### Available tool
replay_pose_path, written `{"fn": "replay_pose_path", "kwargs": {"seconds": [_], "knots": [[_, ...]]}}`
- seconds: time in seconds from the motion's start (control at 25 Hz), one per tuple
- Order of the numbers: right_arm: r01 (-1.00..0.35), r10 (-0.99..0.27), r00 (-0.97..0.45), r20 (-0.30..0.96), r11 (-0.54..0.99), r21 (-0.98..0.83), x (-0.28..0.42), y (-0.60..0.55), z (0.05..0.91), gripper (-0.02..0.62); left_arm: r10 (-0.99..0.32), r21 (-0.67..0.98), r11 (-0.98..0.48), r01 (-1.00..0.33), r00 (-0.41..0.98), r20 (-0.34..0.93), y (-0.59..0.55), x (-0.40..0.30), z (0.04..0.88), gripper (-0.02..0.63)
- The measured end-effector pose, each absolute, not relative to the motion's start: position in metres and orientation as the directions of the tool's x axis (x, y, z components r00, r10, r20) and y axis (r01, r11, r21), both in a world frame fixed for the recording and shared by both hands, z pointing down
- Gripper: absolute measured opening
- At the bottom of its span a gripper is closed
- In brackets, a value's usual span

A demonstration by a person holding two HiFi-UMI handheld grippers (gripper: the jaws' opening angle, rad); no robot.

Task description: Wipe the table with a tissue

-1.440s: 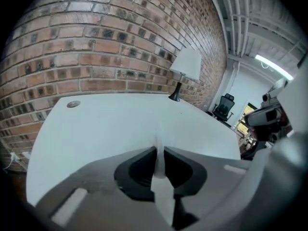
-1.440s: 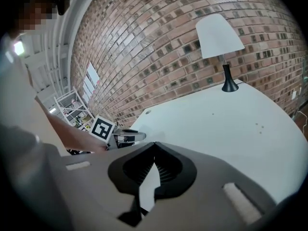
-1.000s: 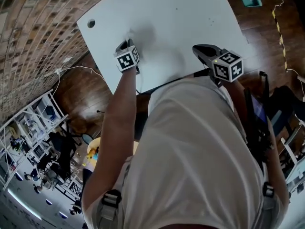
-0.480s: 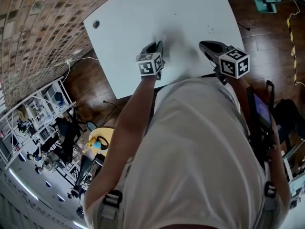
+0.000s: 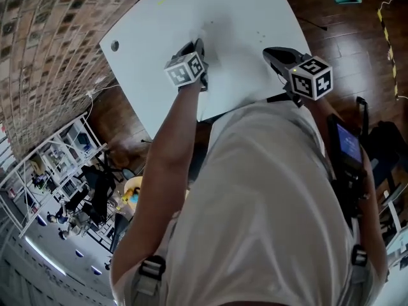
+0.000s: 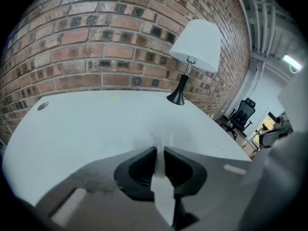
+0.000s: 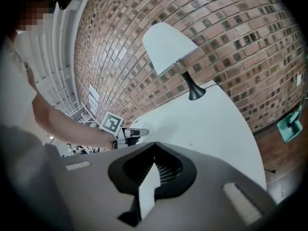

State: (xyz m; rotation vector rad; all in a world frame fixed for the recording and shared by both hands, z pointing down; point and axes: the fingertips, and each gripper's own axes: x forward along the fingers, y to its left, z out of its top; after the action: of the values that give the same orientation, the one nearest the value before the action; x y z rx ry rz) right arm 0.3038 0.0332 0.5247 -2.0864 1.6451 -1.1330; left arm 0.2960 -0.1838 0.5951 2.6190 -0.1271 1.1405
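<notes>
Left gripper view shows the left tool [image 6: 160, 154] clamped on the thin tissue [image 6: 158, 141]. I would press it flat on the counter [image 6: 96, 124] with even strokes. The right tool [image 7: 154, 148] is closed and empty.

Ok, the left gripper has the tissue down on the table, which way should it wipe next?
Probably sweep the left gripper and its pinched tissue rightward across the table: faint specks show on the white top ahead of the idle, shut right gripper.
</notes>
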Motion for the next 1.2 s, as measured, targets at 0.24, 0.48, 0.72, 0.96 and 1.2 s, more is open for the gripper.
{"fn": "replay_pose_path", "kwargs": {"seconds": [0.24, 0.48, 0.72, 0.96, 1.2], "knots": [[-0.657, -0.905, 0.121, 0.408, -0.381, -0.651, 0.312, 0.070, 0.530, 0.008, -0.031, 0.085, -0.987, -0.140, 0.668, 0.744, -0.181, 0.345, 0.602, 0.040], [-0.603, -0.889, 0.185, 0.419, -0.440, -0.666, 0.325, 0.117, 0.539, 0.008, -0.102, -0.024, -0.991, -0.132, 0.631, 0.769, -0.186, 0.373, 0.610, 0.037], [-0.572, -0.884, 0.223, 0.412, -0.461, -0.678, 0.335, 0.138, 0.540, 0.008, -0.115, -0.094, -0.993, -0.066, 0.625, 0.772, -0.161, 0.368, 0.611, 0.034], [-0.595, -0.899, 0.196, 0.392, -0.427, -0.681, 0.339, 0.124, 0.534, 0.008, -0.092, -0.047, -0.995, -0.087, 0.637, 0.766, -0.139, 0.352, 0.622, 0.034], [-0.596, -0.902, 0.182, 0.392, -0.418, -0.686, 0.339, 0.118, 0.531, 0.008, -0.073, -0.001, -0.994, -0.111, 0.645, 0.760, -0.107, 0.339, 0.621, 0.037]]}}
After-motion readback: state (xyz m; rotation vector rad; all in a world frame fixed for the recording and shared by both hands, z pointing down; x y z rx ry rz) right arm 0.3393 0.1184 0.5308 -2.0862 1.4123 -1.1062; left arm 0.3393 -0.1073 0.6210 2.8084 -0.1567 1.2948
